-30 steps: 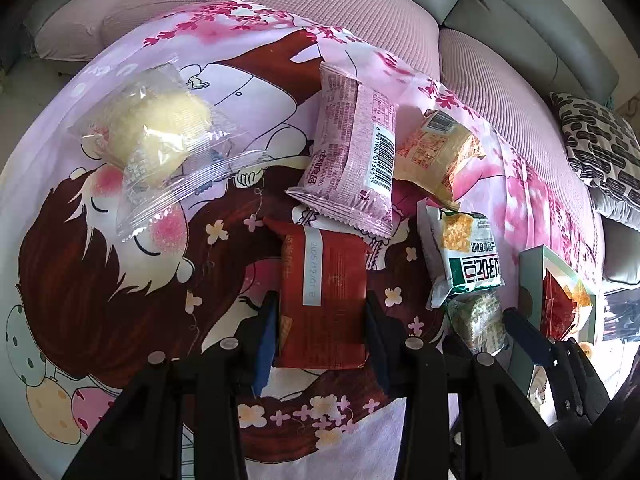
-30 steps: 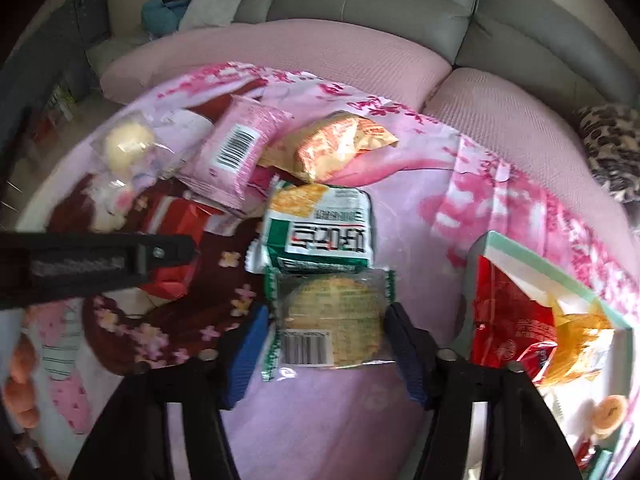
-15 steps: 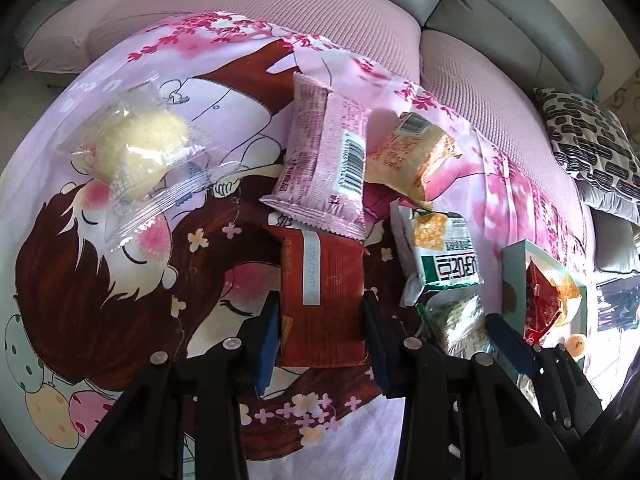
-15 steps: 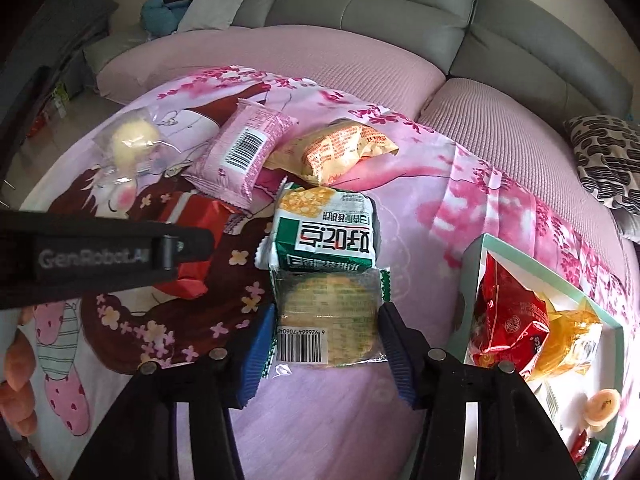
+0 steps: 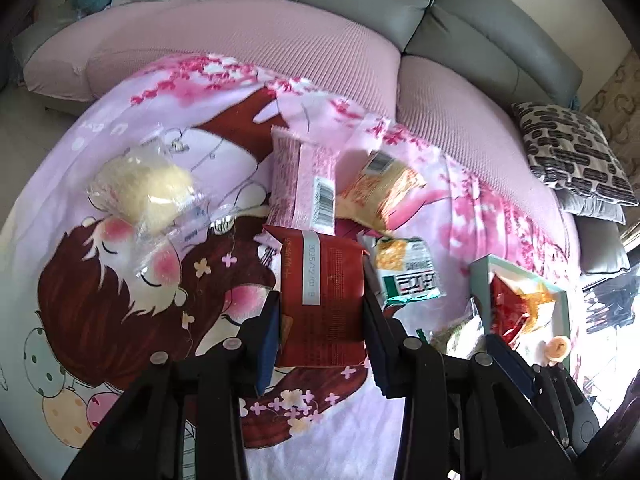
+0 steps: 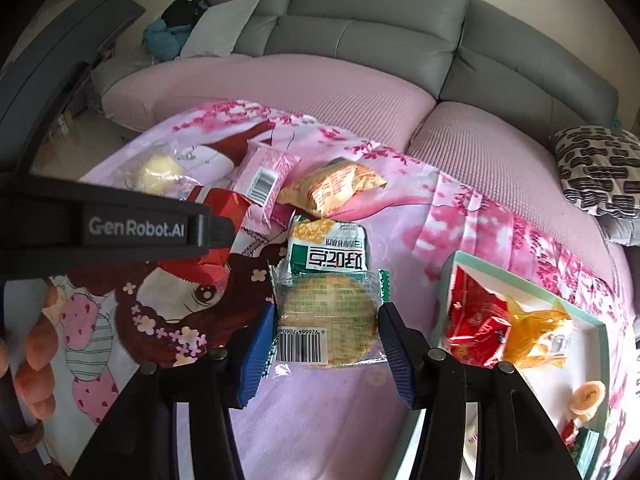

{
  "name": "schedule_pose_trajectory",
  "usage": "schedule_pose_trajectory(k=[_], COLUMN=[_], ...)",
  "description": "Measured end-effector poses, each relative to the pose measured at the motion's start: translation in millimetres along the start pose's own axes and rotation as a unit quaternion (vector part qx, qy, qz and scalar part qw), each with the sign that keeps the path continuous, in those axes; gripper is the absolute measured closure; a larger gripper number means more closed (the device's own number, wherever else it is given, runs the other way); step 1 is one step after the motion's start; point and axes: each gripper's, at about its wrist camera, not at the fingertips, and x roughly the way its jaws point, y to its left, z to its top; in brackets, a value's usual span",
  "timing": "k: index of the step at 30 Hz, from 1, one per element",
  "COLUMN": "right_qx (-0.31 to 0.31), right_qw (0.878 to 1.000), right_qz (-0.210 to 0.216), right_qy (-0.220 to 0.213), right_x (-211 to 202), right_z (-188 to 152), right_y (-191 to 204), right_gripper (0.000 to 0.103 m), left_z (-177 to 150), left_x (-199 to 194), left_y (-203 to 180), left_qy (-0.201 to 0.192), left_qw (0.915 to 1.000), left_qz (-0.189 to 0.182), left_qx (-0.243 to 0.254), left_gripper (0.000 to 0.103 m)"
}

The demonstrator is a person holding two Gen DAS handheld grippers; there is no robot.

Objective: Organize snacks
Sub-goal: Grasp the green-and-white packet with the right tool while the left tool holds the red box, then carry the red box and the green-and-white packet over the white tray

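My left gripper is shut on a red snack packet, held a little above the cartoon blanket. In the right wrist view that packet shows behind the left gripper's black finger. My right gripper is shut on a clear-wrapped round cracker packet with a barcode, its blue pads pressing both sides. Just beyond it lies a green-and-white packet. A teal-rimmed tray to the right holds red and orange snacks.
On the blanket lie a pink packet, a yellow-orange packet and a clear bag with a pale cake. A patterned cushion sits at the right of the grey sofa. A person's fingers show at the left edge.
Both grippers have risen with their packets, so the blanket and the other snacks look farther off. The right jaws have closed in slightly on the cracker packet.
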Motion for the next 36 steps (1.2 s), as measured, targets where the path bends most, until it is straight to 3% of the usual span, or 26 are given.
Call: schedule_pose_trajectory(k=[12, 21, 26, 36], right_qx=[0.038, 0.098, 0.151, 0.261], right_qw=[0.999, 0.993, 0.984, 0.951], right_qz=[-0.005, -0.042, -0.076, -0.146], right_qy=[-0.026, -0.051, -0.062, -0.077], right_x=[-31, -55, -71, -105], right_z=[-4, -9, -17, -49], right_y=[-22, -73, -118, -200], right_gripper=[0.047, 0.047, 0.047, 0.047], left_z=[2, 1, -6, -36], left_x=[-24, -40, -44, -28], left_y=[-28, -70, -104, -174], left_qy=[-0.034, -0.058, -0.062, -0.041], left_qw=[0.9988, 0.9951, 0.9892, 0.9736], left_qz=[0.003, -0.03, -0.078, -0.107], left_qx=[0.035, 0.075, 0.107, 0.197], left_gripper=[0.062, 0.062, 0.062, 0.062])
